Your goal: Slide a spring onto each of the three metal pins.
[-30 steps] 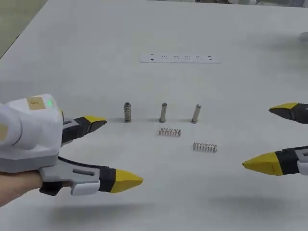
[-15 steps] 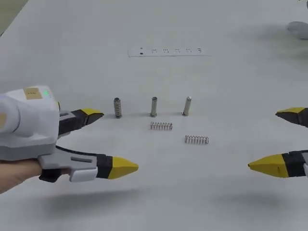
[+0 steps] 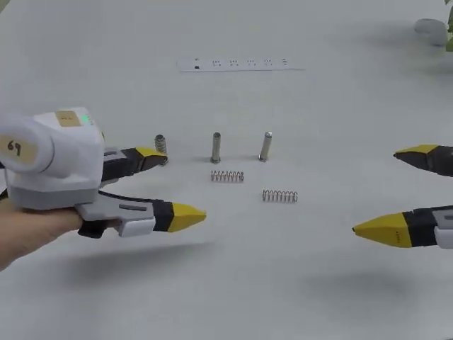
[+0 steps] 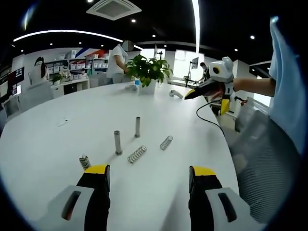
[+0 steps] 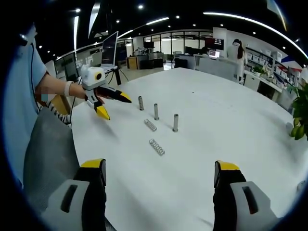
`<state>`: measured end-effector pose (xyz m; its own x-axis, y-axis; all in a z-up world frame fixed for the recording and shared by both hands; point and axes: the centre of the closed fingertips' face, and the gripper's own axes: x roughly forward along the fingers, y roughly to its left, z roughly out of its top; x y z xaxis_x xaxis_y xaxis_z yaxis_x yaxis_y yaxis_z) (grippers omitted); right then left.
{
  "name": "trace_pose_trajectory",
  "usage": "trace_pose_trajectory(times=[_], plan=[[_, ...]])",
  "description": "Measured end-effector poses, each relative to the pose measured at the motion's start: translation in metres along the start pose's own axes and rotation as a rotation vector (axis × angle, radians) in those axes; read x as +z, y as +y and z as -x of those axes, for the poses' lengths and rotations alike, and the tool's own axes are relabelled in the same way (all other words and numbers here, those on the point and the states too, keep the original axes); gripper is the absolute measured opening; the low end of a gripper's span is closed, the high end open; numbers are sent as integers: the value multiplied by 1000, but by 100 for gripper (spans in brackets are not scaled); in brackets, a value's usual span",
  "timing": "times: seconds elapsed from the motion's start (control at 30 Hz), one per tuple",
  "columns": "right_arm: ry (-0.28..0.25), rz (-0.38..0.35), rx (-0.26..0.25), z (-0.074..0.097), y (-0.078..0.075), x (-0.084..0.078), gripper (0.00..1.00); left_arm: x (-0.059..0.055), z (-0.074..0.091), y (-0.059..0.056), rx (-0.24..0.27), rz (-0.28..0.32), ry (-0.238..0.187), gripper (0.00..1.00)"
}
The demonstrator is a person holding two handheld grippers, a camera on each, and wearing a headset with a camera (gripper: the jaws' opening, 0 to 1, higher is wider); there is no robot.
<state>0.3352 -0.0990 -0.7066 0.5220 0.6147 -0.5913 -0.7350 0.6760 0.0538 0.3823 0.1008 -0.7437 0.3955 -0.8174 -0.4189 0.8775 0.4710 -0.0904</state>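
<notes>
I am holding my two grippers out over a wide, plain white table (image 3: 233,283) in a large open-plan office. In the head view my left gripper (image 3: 184,185) is hovering at 9 o'clock, its yellow-tipped jaws standing wide apart and gripping nothing. My right gripper (image 3: 376,191) is hovering at 3 o'clock, its jaws likewise spread and empty. Between them, toward 12 o'clock, three metal pins are standing upright in a row. The left pin (image 3: 161,144) is wearing a spring and is showing just beside my left gripper's farther jaw tip. The middle pin (image 3: 216,147) and the right pin (image 3: 265,146) are standing bare. Two springs are lying flat on the table just on my side of the row: the first loose spring (image 3: 227,176) at 6 o'clock from the middle pin, and the second loose spring (image 3: 279,195) at 5 o'clock from the right pin. Farther off at 12 o'clock a white power strip (image 3: 241,64) is lying flat. In the left gripper view a potted plant (image 4: 149,71) is sitting at the table's far end at 12 o'clock, with a standing person (image 4: 115,65) behind it and a ceiling vent (image 4: 113,8) overhead. In the right gripper view a monitor (image 5: 109,48) is standing at 11 o'clock, and light strips (image 5: 240,17) are glowing on the dark ceiling.
</notes>
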Motion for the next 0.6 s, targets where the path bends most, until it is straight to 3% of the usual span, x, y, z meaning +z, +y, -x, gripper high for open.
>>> trace_pose_trajectory(times=[0.3,0.6], plan=[[8,-20,0,0,-1,-6,91,-7,-23,7,-27,-9,26,57],[20,-45,1,0,0,-14,90,-7,-40,18,-11,-36,25,41]])
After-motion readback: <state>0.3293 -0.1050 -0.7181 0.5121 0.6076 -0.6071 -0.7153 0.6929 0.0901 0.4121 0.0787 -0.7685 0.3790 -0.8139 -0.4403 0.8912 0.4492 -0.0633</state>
